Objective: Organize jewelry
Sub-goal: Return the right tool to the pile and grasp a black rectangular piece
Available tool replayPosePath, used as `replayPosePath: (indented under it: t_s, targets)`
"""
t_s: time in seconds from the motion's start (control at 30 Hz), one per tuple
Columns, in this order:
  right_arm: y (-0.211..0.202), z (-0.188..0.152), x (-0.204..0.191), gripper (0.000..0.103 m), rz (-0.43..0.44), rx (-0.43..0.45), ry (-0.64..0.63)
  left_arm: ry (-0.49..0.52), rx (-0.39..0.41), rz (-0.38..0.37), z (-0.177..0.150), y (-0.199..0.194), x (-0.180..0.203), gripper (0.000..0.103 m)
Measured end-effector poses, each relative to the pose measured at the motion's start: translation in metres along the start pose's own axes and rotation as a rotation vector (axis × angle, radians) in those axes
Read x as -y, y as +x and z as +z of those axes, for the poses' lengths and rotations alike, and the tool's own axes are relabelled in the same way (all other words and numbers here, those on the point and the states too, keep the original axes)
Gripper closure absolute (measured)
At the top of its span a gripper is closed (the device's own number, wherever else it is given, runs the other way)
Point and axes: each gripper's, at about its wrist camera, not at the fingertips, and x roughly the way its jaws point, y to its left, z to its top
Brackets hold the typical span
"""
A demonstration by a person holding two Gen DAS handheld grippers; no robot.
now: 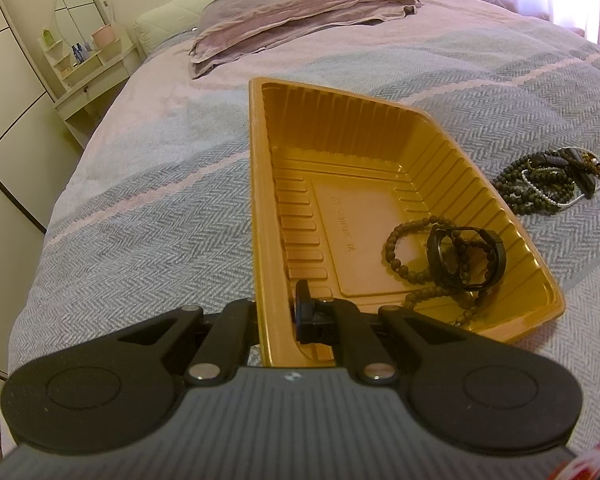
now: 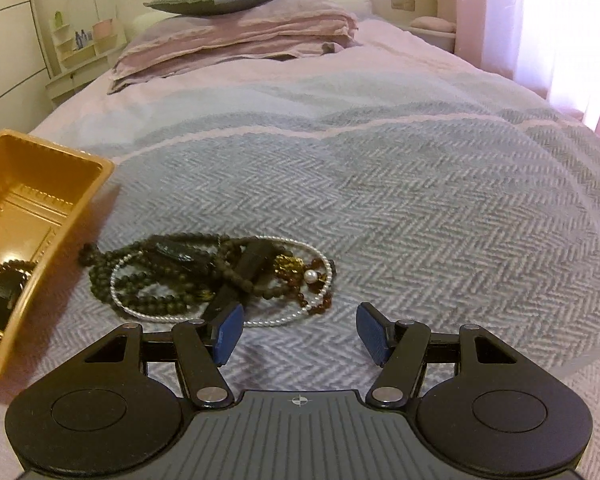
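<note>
Left tool (image 1: pixel 278 312) clamps the gold tray (image 1: pixel 260 200) wall; right tool (image 2: pixel 298 334) gapes.
Tangled jewelry pile (image 2: pixel 220 276) on the bed (image 2: pixel 420 220); strands indistinguishable, tray cut off in the right view.

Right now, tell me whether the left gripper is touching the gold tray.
Touching. The left wrist view shows the left gripper shut on the gold tray at its near rim.

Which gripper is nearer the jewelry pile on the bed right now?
Right. The right gripper hovers just short of the jewelry pile, jaws open. The left gripper is off to the pile's left, shut on the gold tray rim.
</note>
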Motion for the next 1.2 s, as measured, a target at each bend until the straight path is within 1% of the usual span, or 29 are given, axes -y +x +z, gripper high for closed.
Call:
replayPosePath:
  t_s: [0.1,0.17,0.23,0.33,0.43,0.57,0.7,0.77,0.83,1.03,1.2]
  targets:
    - [0.007,-0.002,0.000,0.040,0.006,-0.003,-0.026,-0.001,0.000,0.000,0.000,0.000,0.000,0.099]
    - [0.010,-0.002,0.000,0.042,0.024,-0.004,-0.026,-0.001,0.000,0.000,0.000,0.000,0.000,0.099]
    - [0.012,-0.001,-0.002,0.052,0.062,-0.005,-0.021,-0.001,0.000,0.000,0.000,0.000,0.000,0.099]
    - [0.017,0.001,-0.011,0.056,0.094,-0.004,-0.019,-0.001,0.000,0.000,0.000,0.000,0.001,0.099]
    - [0.025,0.005,-0.020,0.059,0.122,-0.009,0.000,-0.001,0.000,0.000,0.000,0.000,0.000,0.099]
    - [0.034,0.010,-0.029,0.059,0.136,-0.031,0.027,0.000,0.003,-0.002,0.000,0.000,0.001,0.099]
    - [0.041,0.010,-0.031,0.061,0.110,-0.041,0.065,-0.001,0.003,-0.003,0.000,0.000,0.001,0.099]
    - [0.043,0.011,-0.027,0.070,0.105,-0.043,0.089,-0.001,0.002,-0.005,0.000,0.001,0.000,0.099]
    - [0.042,0.011,-0.025,0.073,0.106,-0.047,0.098,-0.002,0.003,-0.007,-0.001,0.000,0.000,0.099]
    - [0.021,0.010,-0.024,0.080,0.119,-0.050,0.038,-0.005,0.004,-0.009,-0.001,0.000,-0.001,0.099]
    - [-0.001,0.001,-0.025,0.081,0.158,-0.094,-0.059,-0.004,0.005,-0.010,-0.001,0.000,-0.001,0.099]
